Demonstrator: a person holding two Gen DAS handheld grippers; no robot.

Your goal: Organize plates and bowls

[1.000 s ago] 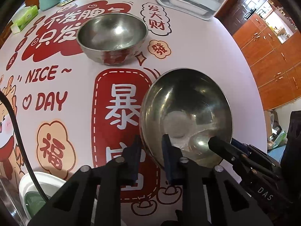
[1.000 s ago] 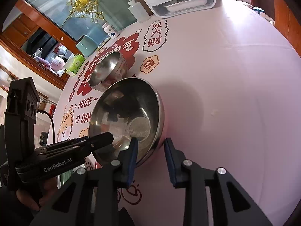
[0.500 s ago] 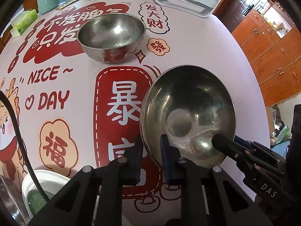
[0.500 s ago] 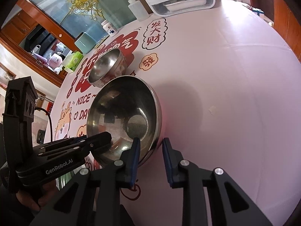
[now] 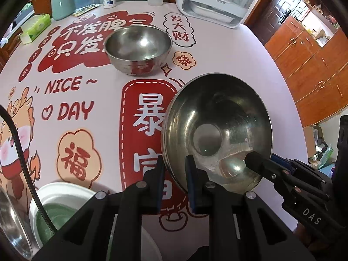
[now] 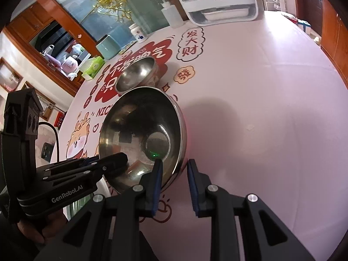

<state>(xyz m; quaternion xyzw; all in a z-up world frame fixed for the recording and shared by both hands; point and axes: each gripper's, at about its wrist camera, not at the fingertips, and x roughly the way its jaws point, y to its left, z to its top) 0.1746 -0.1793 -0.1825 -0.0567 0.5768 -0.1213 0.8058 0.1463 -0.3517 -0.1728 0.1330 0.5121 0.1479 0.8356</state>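
The large steel bowl (image 5: pixel 217 134) is tilted and appears off the bench (image 5: pixel 228 50), just in front of the small steel bowl (image 5: pixel 139 45), pinched by its rim on two sides; the left claw (image 5: pixel 175 181) is clamped on the near rim, one finger inside and one outside; the right claw (image 6: pixel 175 183) straddles the opposite rim, and its jaws have just been closing with that rim between them, so I judge it gripping too.

What could go wrong: thin polished steel offers little bite, so the rim may slip from either claw if the two hands pull apart or twist unevenly; the bowl would then drop and clatter onto the bench, perhaps striking the small steel bowl; lowered off-centre into that bowl, it could perch crooked or tip it.

Counted: two steel bowls in plain view; one white dish with a green inside (image 5: pixel 54 213), nearer the camera than the large bowl; two claws.
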